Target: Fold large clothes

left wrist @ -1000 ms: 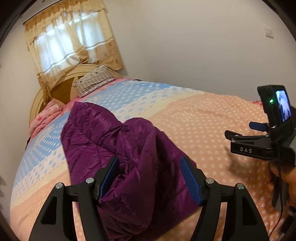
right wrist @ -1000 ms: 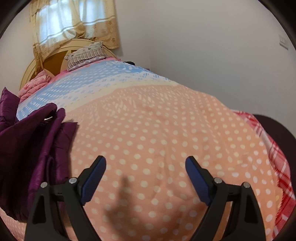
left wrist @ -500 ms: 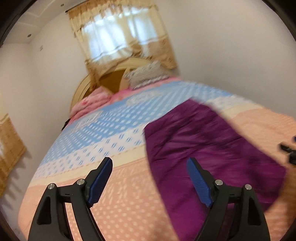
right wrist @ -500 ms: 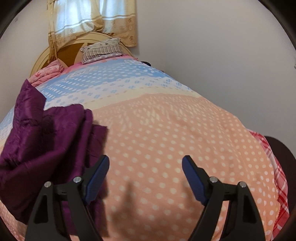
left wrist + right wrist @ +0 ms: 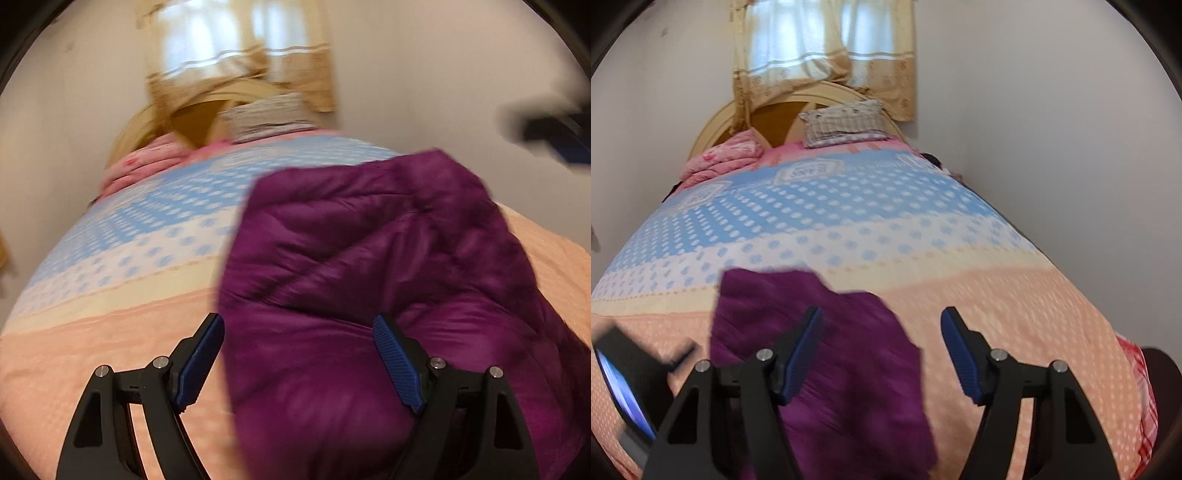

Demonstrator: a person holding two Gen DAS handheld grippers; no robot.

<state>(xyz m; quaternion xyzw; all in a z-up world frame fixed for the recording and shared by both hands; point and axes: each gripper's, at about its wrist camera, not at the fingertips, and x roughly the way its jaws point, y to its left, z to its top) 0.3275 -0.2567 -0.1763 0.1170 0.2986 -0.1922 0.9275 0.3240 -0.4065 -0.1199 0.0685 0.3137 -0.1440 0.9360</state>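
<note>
A purple padded jacket point(image 5: 369, 295) lies crumpled on the bed, filling the right half of the left wrist view. My left gripper point(image 5: 301, 356) hovers open over its near left edge, with the pads clear of the fabric. In the right wrist view the jacket point(image 5: 849, 362) sits low and left of centre. My right gripper point(image 5: 882, 350) hangs above its right edge with its jaws closing. Its left finger point(image 5: 803, 350) is over the jacket and its right finger point(image 5: 960, 354) is over the bedspread. Nothing is pinched between them.
The bedspread point(image 5: 1015, 314) is peach with white dots near me and blue and white farther off. A checked pillow point(image 5: 846, 123) and a pink quilt point(image 5: 724, 158) lie at the headboard under a curtained window. A wall runs along the bed's right side.
The left gripper let go of the jacket, swung left, then came back over its left edge. The right gripper moved left and up to the jacket, and its jaws have narrowed.
</note>
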